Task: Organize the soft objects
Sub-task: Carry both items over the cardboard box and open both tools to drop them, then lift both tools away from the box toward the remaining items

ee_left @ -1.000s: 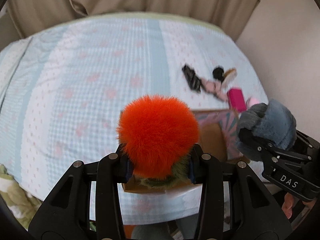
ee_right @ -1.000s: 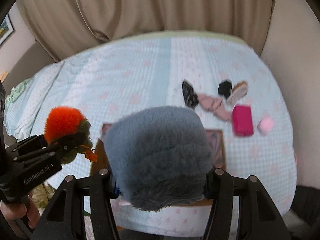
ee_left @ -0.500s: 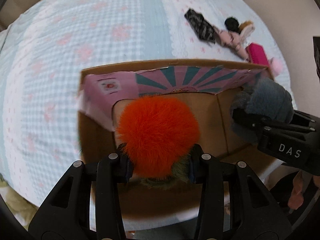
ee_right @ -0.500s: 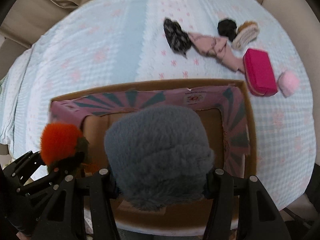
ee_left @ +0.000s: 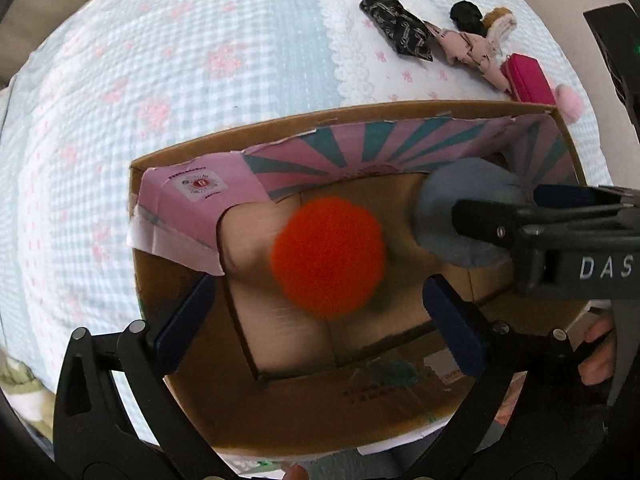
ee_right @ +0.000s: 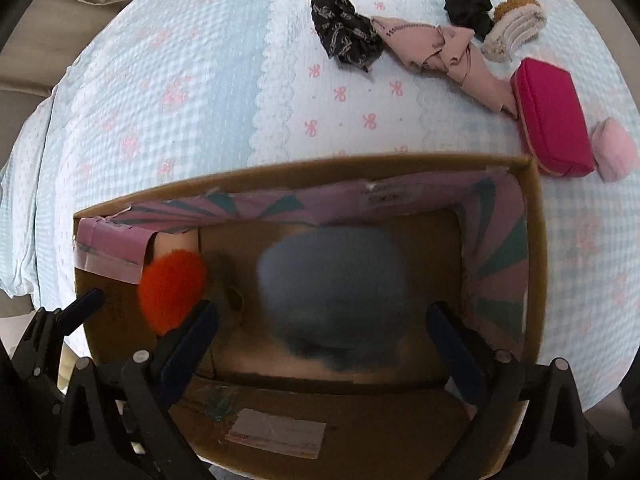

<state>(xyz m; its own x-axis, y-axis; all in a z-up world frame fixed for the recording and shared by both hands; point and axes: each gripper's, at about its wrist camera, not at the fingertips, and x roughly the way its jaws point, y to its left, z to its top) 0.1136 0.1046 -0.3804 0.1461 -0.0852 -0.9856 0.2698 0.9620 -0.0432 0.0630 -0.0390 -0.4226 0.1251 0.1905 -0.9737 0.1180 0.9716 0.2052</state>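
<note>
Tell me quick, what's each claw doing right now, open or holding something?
Left claw: open, the orange pom-pom blurred over the cardboard box.
Right claw: open, the grey-blue plush blurred over the box.

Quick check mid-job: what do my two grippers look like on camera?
Both the left gripper and right gripper are black plastic frames with dark blue finger pads and small silver screws. The right gripper's side carries white DAS lettering. No cables or sleeves visible.

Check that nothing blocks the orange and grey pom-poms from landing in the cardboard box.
Nothing visible does. The orange pom-pom and grey pom-pom are blurred, inside the cardboard box opening, over bare cardboard floor. Both pairs of jaws are spread wide, clear of them.
</note>
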